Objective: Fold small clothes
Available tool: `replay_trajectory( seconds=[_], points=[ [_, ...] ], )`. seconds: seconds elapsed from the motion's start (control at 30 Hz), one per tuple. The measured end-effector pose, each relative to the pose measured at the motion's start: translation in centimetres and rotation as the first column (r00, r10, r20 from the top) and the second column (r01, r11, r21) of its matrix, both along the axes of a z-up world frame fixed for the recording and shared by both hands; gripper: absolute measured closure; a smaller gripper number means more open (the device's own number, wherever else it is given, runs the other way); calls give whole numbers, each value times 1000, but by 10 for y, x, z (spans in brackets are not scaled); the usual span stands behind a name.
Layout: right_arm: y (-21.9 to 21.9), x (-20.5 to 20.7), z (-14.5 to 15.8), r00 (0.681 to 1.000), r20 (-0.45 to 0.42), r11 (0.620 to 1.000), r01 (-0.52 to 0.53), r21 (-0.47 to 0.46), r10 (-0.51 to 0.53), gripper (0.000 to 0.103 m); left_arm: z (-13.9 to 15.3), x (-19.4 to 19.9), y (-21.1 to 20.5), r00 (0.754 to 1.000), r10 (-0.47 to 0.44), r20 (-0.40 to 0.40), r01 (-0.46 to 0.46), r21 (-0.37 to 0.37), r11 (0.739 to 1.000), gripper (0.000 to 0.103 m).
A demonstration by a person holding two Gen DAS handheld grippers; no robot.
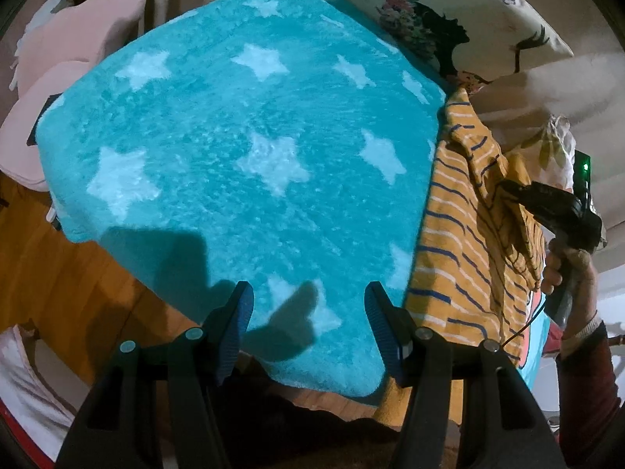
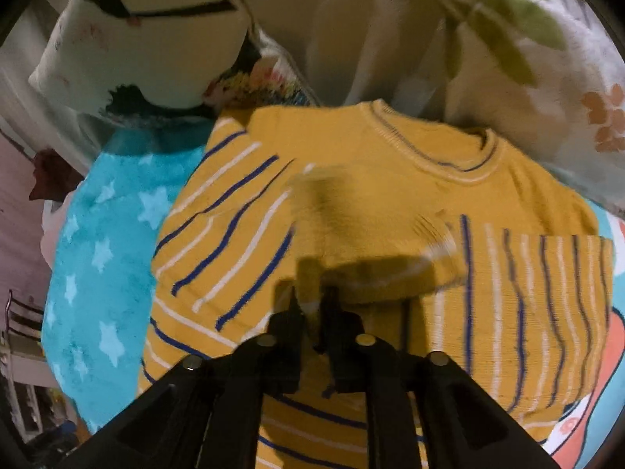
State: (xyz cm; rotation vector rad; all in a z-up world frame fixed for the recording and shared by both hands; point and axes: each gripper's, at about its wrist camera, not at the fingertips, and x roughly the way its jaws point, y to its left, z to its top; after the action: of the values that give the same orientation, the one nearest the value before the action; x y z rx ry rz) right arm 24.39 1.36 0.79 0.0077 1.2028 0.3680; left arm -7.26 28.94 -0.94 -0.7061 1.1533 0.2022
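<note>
I have 1 garment in play: a yellow striped sweater (image 2: 351, 203) lying on the bed, partly on the teal star blanket (image 1: 242, 148) and partly on a cartoon-print sheet (image 2: 609, 312) at its right edge. Its collar points away from me, toward the pillows (image 2: 148, 51).

As I read it, the fold is under way but not finished. In the right wrist view, both sleeves look drawn in across the chest: 1 slants in from the left, the other lies over the right half with its stripes running upright. The body below them is still at full length, so I judge the bottom-to-collar fold is still to do, and some tidying after that. The view is blurred, so I can't vouch for how neat the sleeve edges are.

My right gripper (image 2: 312, 308) sits low over the middle of the sweater. Its jaws stand only a narrow way apart, and a pale strip of cloth seems to lie between them; whether the pads press on it I cannot tell through the blur. In the left wrist view the same tool (image 1: 508, 187) is at a raised fold of yellow cloth, which suggests the sleeve is not fully laid down.

My left gripper (image 1: 308, 312) is open and holds nothing, hovering above the blanket just left of the sweater's edge (image 1: 461, 234).

I see no other small clothes waiting in either view, folded or unfolded.
</note>
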Motion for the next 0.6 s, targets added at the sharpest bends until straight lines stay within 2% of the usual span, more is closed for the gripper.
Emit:
replay_trajectory(
  seconds=[0.13,0.27,0.37,0.47,0.6],
  points=[
    [22,1,-4,998,-33,999,-45,11,46,78,-5,8,1,1000,-24,-5,24,-11,1000,45],
    [39,-7,-9,996,-35,997,-81,-1,81,77,0,27,-6,997,-75,6,75,-4,997,45],
    [28,-16,-3,998,-36,998,-40,56,42,77,13,49,-12,990,-135,45,134,18,991,45],
    [3,-32,7,999,-39,993,20,120,-15,76,31,87,-23,972,-210,110,206,42,978,43],
    [-35,-56,21,994,-42,977,111,182,-105,67,40,145,-51,938,-307,160,300,67,952,41]
  ],
)
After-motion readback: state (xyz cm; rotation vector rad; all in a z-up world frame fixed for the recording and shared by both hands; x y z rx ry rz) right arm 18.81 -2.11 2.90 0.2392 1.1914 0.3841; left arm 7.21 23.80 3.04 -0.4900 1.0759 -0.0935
